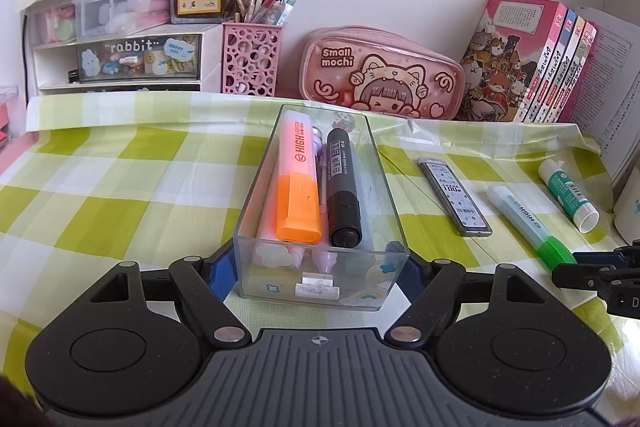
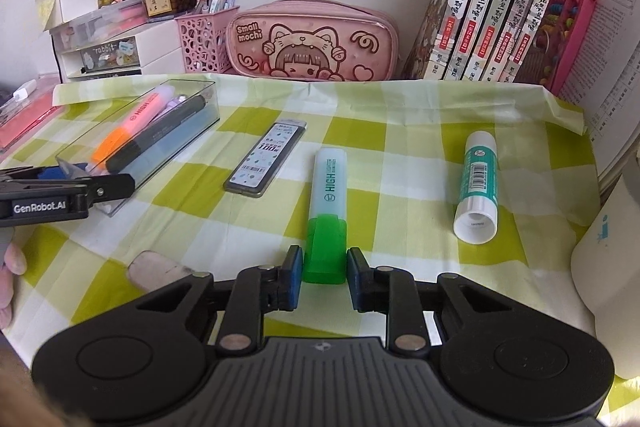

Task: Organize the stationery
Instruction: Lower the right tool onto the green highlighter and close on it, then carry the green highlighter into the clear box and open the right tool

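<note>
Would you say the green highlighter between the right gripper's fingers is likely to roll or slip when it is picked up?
The green highlighter looks flat-sided, so it probably won't roll on the cloth. Its smooth plastic cap may be slightly slippery. The right gripper brackets only the cap end, with a small gap on each side, so the long body could droop once lifted.

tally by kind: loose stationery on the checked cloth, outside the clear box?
Highlighter: 1, green-capped
Glue stick: 1
Pencil lead case: 1
Eraser: 1
Total: 4
</note>
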